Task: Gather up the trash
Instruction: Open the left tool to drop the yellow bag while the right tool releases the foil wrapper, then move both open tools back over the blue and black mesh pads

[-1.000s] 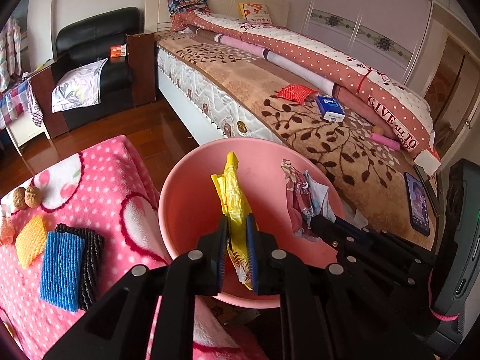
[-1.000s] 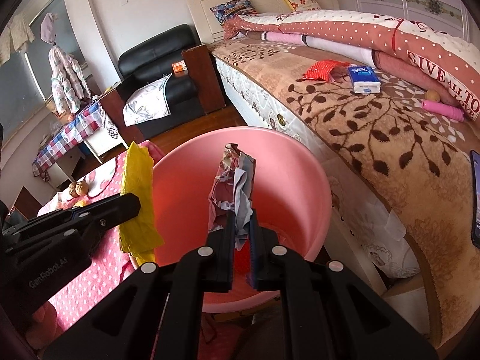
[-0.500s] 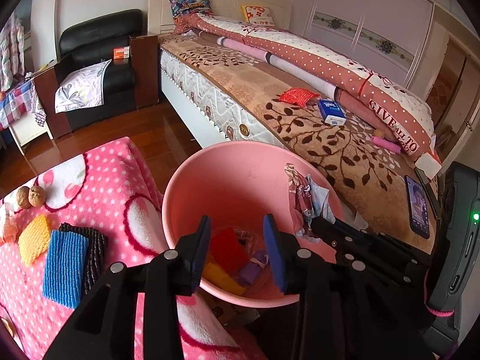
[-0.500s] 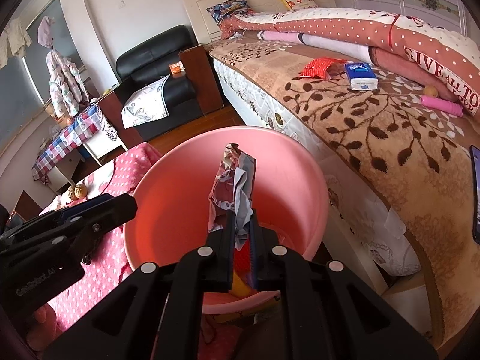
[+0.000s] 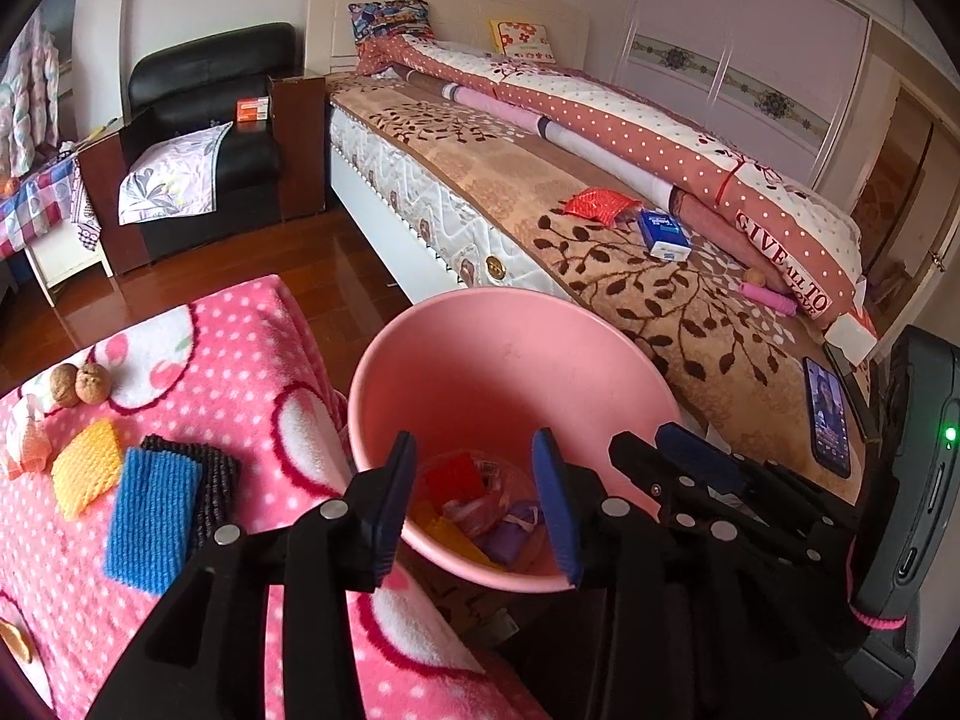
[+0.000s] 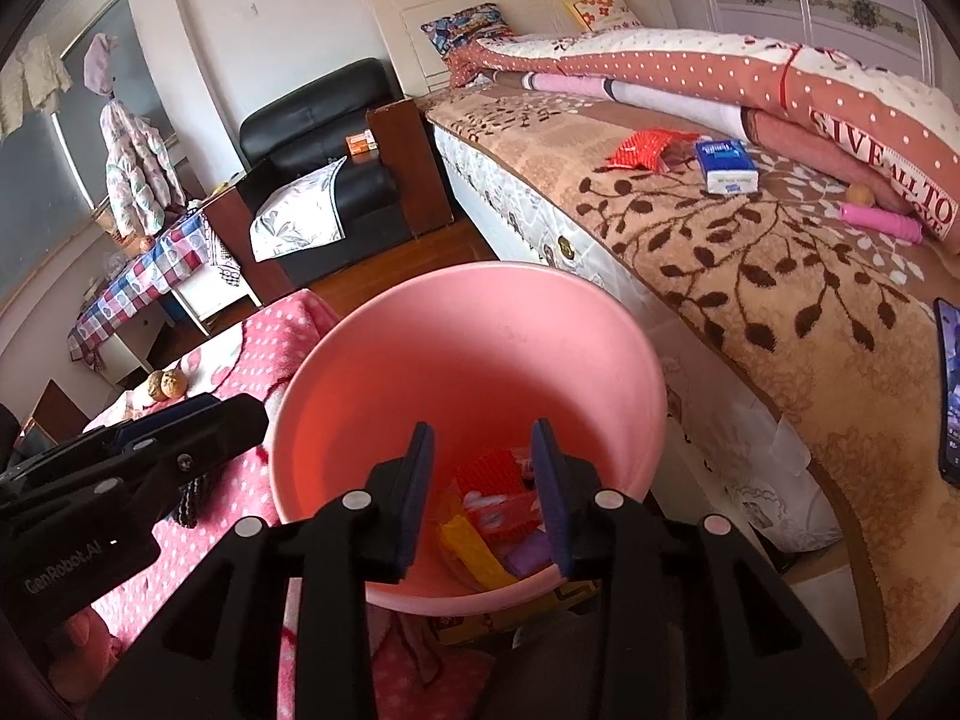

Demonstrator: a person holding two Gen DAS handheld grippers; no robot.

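A pink bucket [image 5: 510, 354] stands between a pink dotted blanket and the bed; it also shows in the right wrist view [image 6: 468, 354]. Wrappers lie at its bottom: red, yellow and purple pieces [image 5: 480, 510], also seen from the right wrist [image 6: 498, 510]. My left gripper [image 5: 477, 450] is open and empty over the bucket's near rim. My right gripper [image 6: 483, 438] is open and empty over the same bucket. The right gripper shows at the right of the left wrist view [image 5: 690, 456]. The left gripper shows at the left of the right wrist view [image 6: 198, 420].
On the pink blanket [image 5: 210, 360] lie a blue cloth [image 5: 153, 516], an orange sponge [image 5: 84, 474] and two walnuts [image 5: 78, 384]. On the bed [image 5: 660, 300] lie a red wrapper [image 5: 597, 204], a blue tissue pack [image 5: 663, 234], a pink tube and a phone [image 5: 828, 414].
My left gripper opened and dropped the yellow wrapper into the bucket. Then my right gripper opened and its crumpled wrapper fell in too.
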